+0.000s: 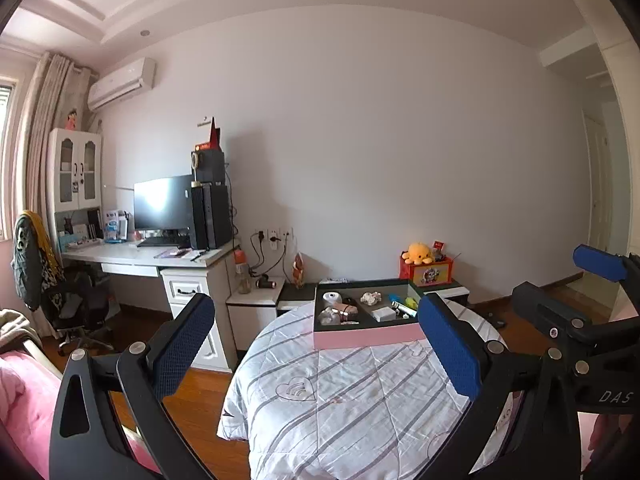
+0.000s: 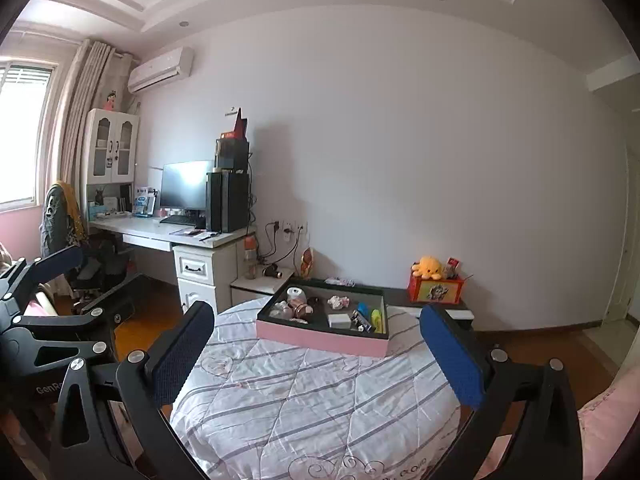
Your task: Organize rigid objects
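Both the left tongs (image 1: 316,344) and right tongs (image 2: 316,354) gape wide, holding nothing; the pink-sided, dark-lined tray (image 2: 320,340) of small objects rests on the striped white quilted bed (image 2: 304,392) ahead

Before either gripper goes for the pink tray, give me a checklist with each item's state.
1. Left gripper open and empty: ok.
2. Right gripper open and empty: ok.
3. Pink tray resting flat on the quilted table: ok.
4. Path over the quilt to the tray free: ok.
5. White box lying apart from its neighbours: ok.
6. Items in the tray's left compartment separable: cannot tell, they crowd together.
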A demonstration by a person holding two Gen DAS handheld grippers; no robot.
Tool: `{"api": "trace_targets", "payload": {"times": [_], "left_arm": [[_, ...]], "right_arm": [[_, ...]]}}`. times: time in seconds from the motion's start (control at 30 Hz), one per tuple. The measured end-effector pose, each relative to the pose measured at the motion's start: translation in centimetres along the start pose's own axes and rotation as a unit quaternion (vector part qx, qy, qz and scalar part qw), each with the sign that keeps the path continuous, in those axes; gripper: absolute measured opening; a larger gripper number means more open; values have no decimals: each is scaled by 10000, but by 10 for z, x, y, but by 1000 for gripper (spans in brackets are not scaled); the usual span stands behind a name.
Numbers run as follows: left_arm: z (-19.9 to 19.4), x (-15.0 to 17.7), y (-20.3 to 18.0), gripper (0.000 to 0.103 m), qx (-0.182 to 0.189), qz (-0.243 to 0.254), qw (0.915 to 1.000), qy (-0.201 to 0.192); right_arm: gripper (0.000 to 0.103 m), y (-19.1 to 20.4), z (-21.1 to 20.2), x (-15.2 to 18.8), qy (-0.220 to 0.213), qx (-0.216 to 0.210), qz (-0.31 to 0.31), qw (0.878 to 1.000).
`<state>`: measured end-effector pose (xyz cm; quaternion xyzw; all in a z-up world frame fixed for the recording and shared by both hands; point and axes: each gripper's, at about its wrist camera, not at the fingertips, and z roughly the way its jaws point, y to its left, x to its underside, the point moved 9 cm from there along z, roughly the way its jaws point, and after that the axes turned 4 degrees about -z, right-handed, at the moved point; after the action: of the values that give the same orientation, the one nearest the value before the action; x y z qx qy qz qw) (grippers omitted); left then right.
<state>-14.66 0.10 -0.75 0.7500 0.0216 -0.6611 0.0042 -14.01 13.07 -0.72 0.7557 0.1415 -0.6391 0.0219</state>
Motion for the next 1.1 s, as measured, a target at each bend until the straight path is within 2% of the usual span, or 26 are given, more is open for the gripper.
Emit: {"api": "trace_targets", "payload": {"times": [0.3, 0.67, 0.87, 1.1], "left_arm": [[-38, -12, 8, 103, -17, -78, 9993, -376], [-58, -17, 13, 103, -146, -160, 9973, -704], [-54, -12, 7, 103, 14, -118, 9979, -644], [-50, -9, 3, 103, -24, -55, 9981, -610]], "right_arm": [[103, 15, -35, -15, -373, 88, -122, 9992], [103, 25, -46, -16, -591, 137, -237, 9979], [103, 20, -52, -14, -655, 256, -230, 9973], [103, 17, -50, -9, -587, 259, -153, 9978]]}}
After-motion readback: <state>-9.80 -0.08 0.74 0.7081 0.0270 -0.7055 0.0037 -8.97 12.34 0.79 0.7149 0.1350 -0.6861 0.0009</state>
